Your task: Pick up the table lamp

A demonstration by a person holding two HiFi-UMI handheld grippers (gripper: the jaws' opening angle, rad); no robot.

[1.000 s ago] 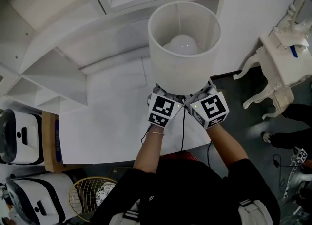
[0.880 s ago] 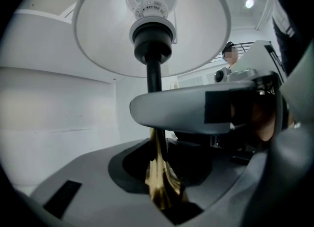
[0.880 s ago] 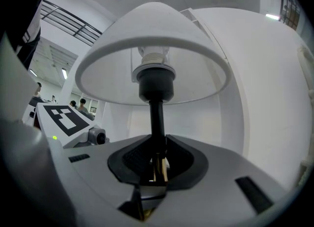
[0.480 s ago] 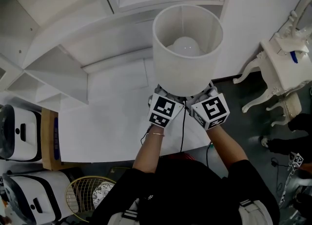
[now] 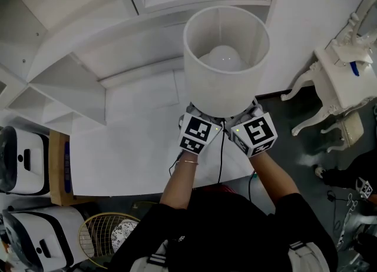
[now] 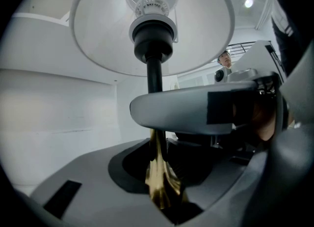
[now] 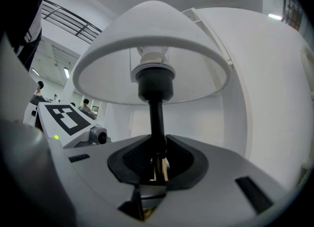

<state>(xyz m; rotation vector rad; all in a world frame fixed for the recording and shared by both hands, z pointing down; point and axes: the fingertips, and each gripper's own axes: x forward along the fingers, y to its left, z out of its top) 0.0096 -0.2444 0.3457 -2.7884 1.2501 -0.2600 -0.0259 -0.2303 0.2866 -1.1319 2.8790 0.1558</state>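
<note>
The table lamp has a white drum shade (image 5: 227,59) with its bulb showing, a black stem (image 6: 154,76) and a gold lower part (image 6: 160,184). Both grippers reach in under the shade from the near side, and only their marker cubes show in the head view, left (image 5: 197,133) and right (image 5: 254,132). My left gripper (image 6: 159,172) is shut on the gold part of the stem. My right gripper (image 7: 157,164) is shut on the stem (image 7: 157,118) where black meets gold. The shade hides the lamp's base and the fingertips in the head view.
A white desk (image 5: 129,153) lies under the lamp, with a white shelf unit (image 5: 82,53) behind it. A black cable (image 5: 221,159) hangs off the desk's near edge. An ornate white side table (image 5: 341,76) stands right. White machines (image 5: 23,165) and a racket (image 5: 109,229) sit lower left.
</note>
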